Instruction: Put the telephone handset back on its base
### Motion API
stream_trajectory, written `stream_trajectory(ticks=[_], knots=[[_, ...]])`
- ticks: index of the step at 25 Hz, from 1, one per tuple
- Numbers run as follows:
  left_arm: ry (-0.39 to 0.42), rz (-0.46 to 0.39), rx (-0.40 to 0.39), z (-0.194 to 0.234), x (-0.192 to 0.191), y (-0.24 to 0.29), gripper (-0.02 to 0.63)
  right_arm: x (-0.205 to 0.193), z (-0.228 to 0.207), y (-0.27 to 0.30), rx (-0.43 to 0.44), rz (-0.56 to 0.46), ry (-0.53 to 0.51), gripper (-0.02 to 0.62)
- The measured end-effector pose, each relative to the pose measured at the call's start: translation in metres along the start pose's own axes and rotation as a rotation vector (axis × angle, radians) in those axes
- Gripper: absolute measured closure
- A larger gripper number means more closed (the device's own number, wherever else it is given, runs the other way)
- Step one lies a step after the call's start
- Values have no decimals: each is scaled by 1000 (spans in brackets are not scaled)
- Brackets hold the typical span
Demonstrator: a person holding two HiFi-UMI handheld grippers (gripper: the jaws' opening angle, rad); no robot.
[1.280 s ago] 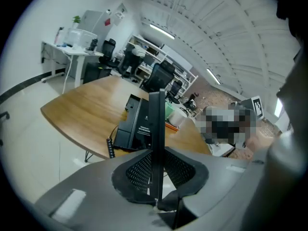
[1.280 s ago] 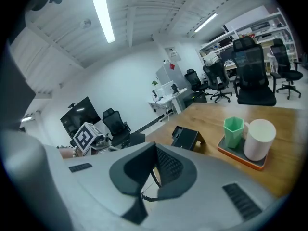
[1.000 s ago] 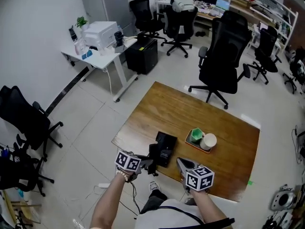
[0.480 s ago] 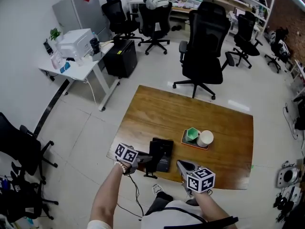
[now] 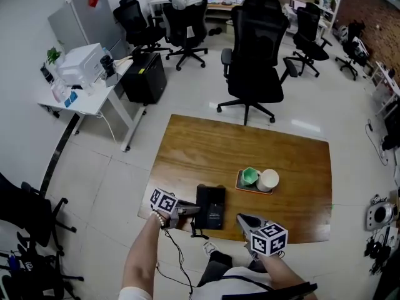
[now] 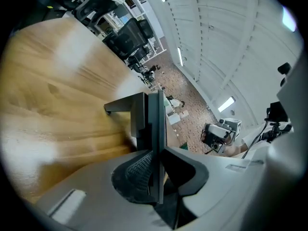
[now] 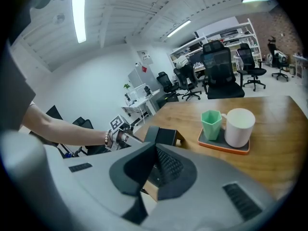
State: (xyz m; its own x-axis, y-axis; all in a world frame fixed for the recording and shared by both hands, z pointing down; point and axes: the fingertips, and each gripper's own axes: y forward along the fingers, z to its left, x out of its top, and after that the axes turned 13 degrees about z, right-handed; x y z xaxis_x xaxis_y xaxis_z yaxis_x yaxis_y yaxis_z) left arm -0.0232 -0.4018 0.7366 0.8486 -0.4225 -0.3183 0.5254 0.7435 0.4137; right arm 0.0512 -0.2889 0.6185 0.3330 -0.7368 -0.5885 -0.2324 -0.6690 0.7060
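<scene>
While the handset (image 6: 153,121) is clamped edge-on in the left claw (image 5: 189,210), with the jaws pressed flat against its two dark sides, it is held at the left flank of the telephone base (image 5: 215,208), near the front edge of the wooden desk (image 5: 206,145). Whether the handset is already bedded in its cradle or is held just off it cannot be told from the head view, where black lies against black. A thin cord (image 5: 178,252) is seen hanging from the front of the telephone, past the desk edge and toward the floor.

To the right of the base, the right claw (image 5: 245,219) is held low over the desk with its jaws a little apart and nothing between them. It is pointed toward the telephone but stands clear of it. Further right and further back, an orange tray (image 5: 253,190) with a green cup (image 5: 251,176) and a white cup (image 5: 269,180) is seen, well apart from the work.

The step in hand is judged to be the placing itself, with only the settling and the release thought to remain. For the next move, the handset would need to be lined up lengthwise with the cradle and lowered until both ends are seated. Only then should the left jaws be opened and the claw drawn off to the left, so that the handset is not dragged out again. The cord should be watched for snagging.
</scene>
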Motion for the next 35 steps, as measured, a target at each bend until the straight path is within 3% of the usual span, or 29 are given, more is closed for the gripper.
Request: stream_trajectory(ticks=[5,8,12,17,20,22,24,26,27,28,32,35], knots=[[-68,-54,-87,8,0,3,533,-5,-8,-3,-6,20,7,584],[-92,-89,-83,13,-3,2,516,-7,-10,-5,-3,27,7,584],[-103,-111,16,25,-7,1,395,-11,-12,-6,6,38,0,584],[-70,-185,265,31,-7,-11,365,-17,-7,-4,48,57,-27,584],[-101,-361,372,20,-1,-33,367,-22,-5,-6,77,64,-47,584],[-123,-532,396,-1,-5,-48,367,-29,-4,-8,103,70,-63,584],[-151,-722,484,-26,-18,-63,368,-36,-9,-16,133,71,-86,584],[-192,-890,609,-55,-38,-71,440,-38,-17,-26,163,71,-118,584],[-225,-951,665,-69,-51,-69,512,-39,-21,-31,178,70,-131,584],[-267,-993,712,-82,-66,-63,598,-40,-25,-36,191,69,-140,584],[-467,-1063,830,-124,-122,-9,598,-41,-41,-60,234,38,-162,584],[-537,-1113,896,-157,-149,35,598,-42,-51,-76,273,7,-174,584]])
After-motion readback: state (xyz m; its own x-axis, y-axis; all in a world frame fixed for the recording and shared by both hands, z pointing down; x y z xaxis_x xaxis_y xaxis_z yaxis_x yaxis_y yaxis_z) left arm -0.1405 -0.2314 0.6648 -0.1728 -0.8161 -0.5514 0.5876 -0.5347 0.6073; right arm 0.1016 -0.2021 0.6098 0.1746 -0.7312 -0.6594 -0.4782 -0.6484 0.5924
